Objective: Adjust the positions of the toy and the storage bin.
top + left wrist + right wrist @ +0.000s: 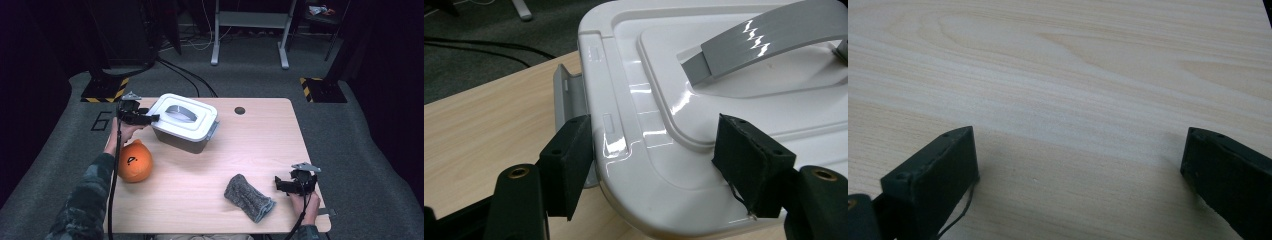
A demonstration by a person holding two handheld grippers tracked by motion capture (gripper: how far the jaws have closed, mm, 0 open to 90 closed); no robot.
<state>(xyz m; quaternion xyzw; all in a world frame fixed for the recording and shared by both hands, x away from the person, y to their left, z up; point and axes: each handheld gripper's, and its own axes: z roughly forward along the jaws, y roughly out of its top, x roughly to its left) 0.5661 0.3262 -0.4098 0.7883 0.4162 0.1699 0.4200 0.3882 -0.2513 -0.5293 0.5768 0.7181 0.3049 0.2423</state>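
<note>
Straddling the near left corner of a white lidded box (664, 125) at the table's (200, 200) far left, left gripper (654, 155) half spread, one pad beside the grey latch (566, 95), the other over the lid; firm grip cannot be told. Resting apart at the near right edge, right gripper (1075, 165) wide, empty, above bare wood.
</note>
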